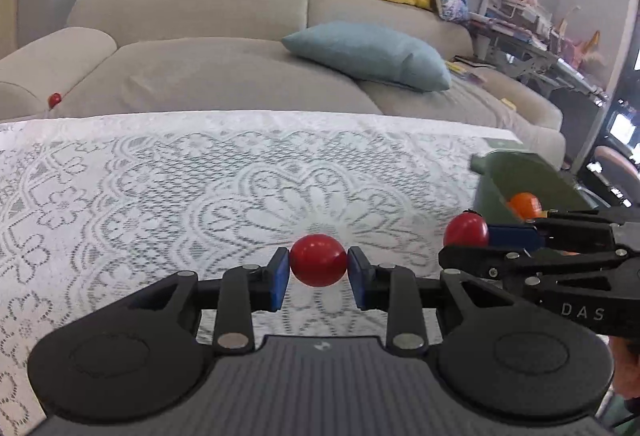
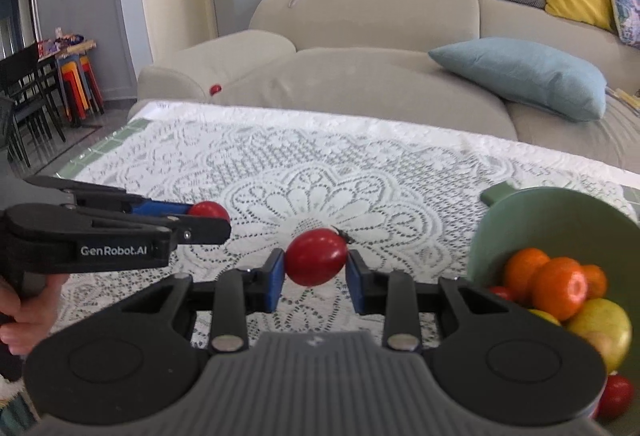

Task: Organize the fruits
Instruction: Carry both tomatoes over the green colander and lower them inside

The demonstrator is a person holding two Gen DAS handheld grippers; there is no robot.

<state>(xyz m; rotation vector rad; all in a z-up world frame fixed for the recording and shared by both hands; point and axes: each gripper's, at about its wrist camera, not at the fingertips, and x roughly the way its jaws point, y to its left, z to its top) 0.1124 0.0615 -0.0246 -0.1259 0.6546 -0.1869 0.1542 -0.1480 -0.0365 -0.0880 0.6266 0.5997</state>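
Note:
My left gripper [image 1: 319, 266] is shut on a small red tomato [image 1: 318, 260] and holds it above the lace tablecloth [image 1: 200, 176]. My right gripper [image 2: 315, 263] is shut on a second red tomato [image 2: 316, 256] with a dark stem. In the left wrist view the right gripper [image 1: 472, 240] comes in from the right with its tomato [image 1: 466, 230]. In the right wrist view the left gripper [image 2: 208, 218] comes in from the left with its tomato [image 2: 208, 210]. A green bowl [image 2: 560, 220] at the right holds oranges [image 2: 558, 288], a yellow-green fruit [image 2: 604, 324] and red tomatoes [image 2: 618, 394].
The bowl [image 1: 520, 180] stands near the table's right edge in the left wrist view. A beige sofa [image 1: 220, 68] with a blue cushion [image 1: 372, 54] lies behind the table. A small red ball [image 1: 54, 99] rests on the sofa. Dark chairs [image 2: 28, 96] stand far left.

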